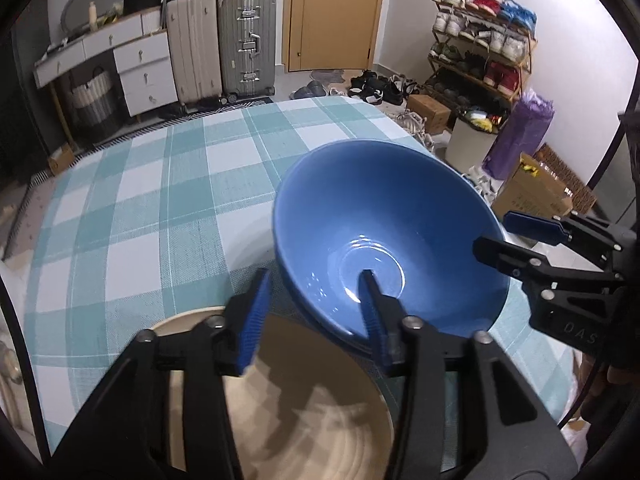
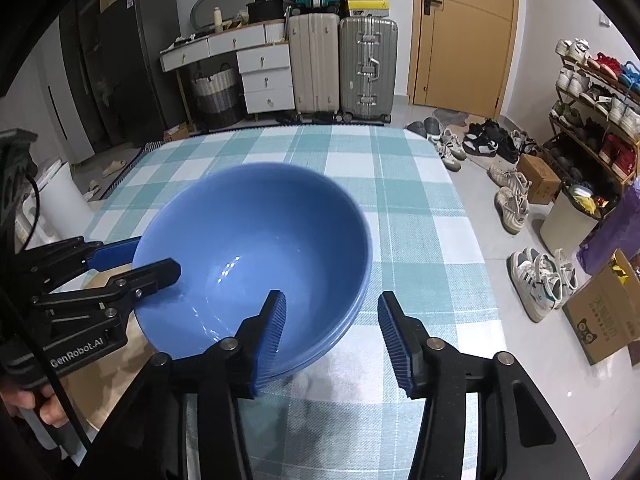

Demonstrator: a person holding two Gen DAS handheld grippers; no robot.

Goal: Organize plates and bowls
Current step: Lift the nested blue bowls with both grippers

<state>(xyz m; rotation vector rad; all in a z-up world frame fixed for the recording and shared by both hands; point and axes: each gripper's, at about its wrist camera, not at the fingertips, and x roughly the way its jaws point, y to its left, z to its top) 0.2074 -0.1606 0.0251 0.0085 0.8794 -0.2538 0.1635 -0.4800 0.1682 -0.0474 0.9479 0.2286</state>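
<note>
Left wrist view: left hand-held gripper (image 1: pixel 316 316) released, jaws straddling near rim of glossy blue ceramic bowl stack (image 1: pixel 384 236) on checked teal tablecloth of table (image 1: pixel 160 208); round beige plate (image 1: pixel 304 412) beneath.

Right wrist view: right hand-held gripper (image 2: pixel 332 336) released, straddling the stack's (image 2: pixel 256 248) rim.

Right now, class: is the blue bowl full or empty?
Empty: the bowl shows only bare glazed bottom with light glints, nothing inside.

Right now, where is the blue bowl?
The blue bowl sits on the checked cloth between both grippers, its left edge over a beige plate.
</note>
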